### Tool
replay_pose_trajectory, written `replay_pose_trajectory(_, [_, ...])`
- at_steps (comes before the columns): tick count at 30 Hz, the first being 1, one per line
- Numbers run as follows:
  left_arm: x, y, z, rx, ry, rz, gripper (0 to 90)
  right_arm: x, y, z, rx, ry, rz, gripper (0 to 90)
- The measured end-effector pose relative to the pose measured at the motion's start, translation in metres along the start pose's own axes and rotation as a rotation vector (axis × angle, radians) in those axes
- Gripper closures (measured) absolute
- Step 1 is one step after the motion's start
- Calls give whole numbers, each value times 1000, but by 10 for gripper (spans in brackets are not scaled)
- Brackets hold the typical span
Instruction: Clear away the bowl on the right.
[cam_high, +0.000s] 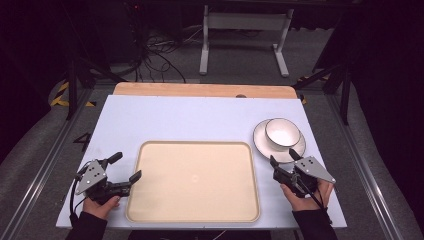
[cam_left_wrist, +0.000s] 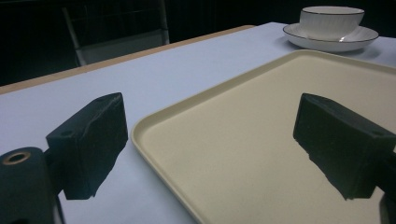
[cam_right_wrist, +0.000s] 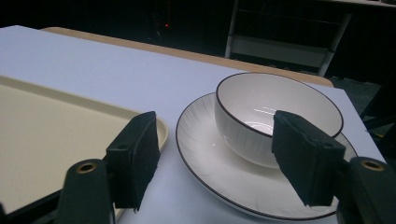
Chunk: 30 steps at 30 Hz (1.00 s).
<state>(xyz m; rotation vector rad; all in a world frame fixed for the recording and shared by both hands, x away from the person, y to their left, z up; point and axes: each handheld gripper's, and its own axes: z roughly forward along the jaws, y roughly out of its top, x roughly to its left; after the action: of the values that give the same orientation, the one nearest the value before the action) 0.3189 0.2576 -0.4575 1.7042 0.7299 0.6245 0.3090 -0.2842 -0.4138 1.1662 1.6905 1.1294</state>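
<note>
A cream tray (cam_high: 150, 210) (cam_left_wrist: 261, 140) (cam_right_wrist: 42, 135) lies in the middle of the white table, with nothing on it. A white bowl (cam_high: 282, 133) (cam_left_wrist: 331, 21) (cam_right_wrist: 271, 112) stands on a white plate (cam_high: 261, 142) (cam_left_wrist: 327, 43) (cam_right_wrist: 210, 158) at the right, just beyond the tray's far right corner. My left gripper (cam_high: 126, 166) (cam_left_wrist: 215, 149) is open at the tray's left edge, one jaw over the tray. My right gripper (cam_high: 283, 158) (cam_right_wrist: 219, 158) is open just short of the plate's near rim, pointing at the bowl.
A wooden strip (cam_high: 200, 90) runs along the table's far edge. Beyond it are a white metal frame (cam_high: 245, 22) and cables (cam_high: 155, 50) on the floor. Bare table surface (cam_high: 190, 117) stretches behind the tray.
</note>
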Motion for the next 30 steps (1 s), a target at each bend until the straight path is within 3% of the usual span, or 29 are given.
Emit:
replay_pose_trajectory(7, [0, 0, 0, 3, 2, 0, 110, -3, 3, -7, 24, -72, 37, 387])
replay_pose_trajectory(11, [0, 0, 0, 3, 3, -1, 109, -5, 5, -7, 20, -89, 49, 392])
replay_pose_trajectory(17, [0, 0, 0, 8, 6, 0, 110, -7, 12, -8, 29, -86, 46, 393])
replay_pose_trajectory(30, [-1, 0, 0, 11, 7, 0, 109, -24, 33, 0, 140, -61, 109, 393])
